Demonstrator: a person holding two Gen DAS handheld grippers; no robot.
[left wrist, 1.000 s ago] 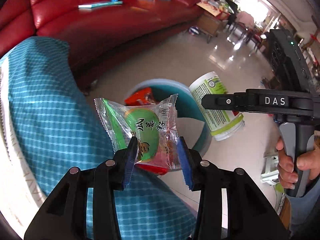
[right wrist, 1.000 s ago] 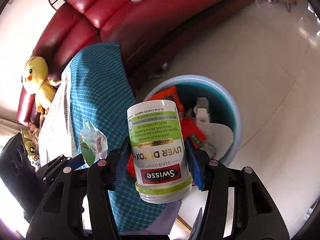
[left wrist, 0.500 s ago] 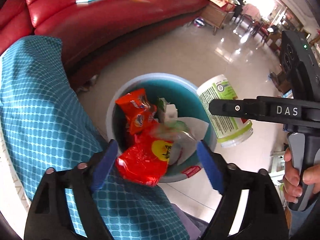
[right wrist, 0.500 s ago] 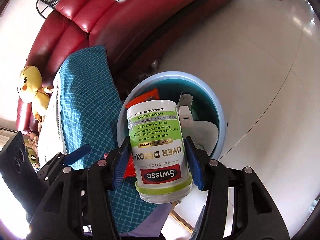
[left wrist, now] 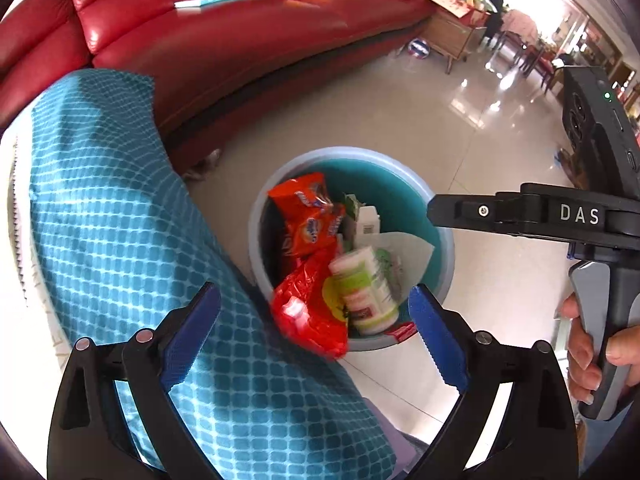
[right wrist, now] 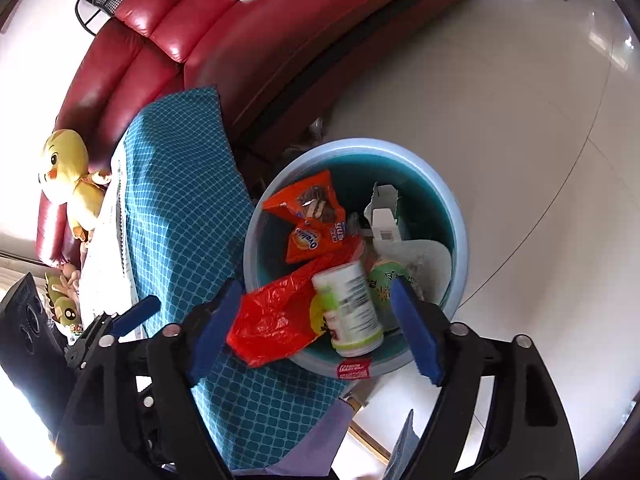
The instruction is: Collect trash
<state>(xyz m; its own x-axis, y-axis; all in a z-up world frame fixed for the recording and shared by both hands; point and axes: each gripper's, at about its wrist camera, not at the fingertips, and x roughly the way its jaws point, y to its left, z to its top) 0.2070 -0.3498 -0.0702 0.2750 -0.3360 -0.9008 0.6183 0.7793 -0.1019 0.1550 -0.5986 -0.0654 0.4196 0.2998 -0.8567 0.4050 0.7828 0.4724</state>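
Figure: both grippers above the light blue bin, which stands on the pale floor just beside the teal-checked cloth and in front of the red sofa.

In the bin I see, toward its sofa side, an orange snack packet; beside that, a torn white carton; and under the carton, a sheet of white paper. At the near rim a red plastic bag spills over the edge onto the cloth. The white and green supplement bottle lies tilted against this bag, inside the bin, with a green wrapped snack just beside it.

My left gripper stands wide over the bin's near rim; its jaws have just been opening and nothing is between them. My right gripper is also spread, its jaws likewise just opening, blue pads clear of the bottle that shows below them. In the left wrist view a hand grips the right tool's handle, off to the bin's right.
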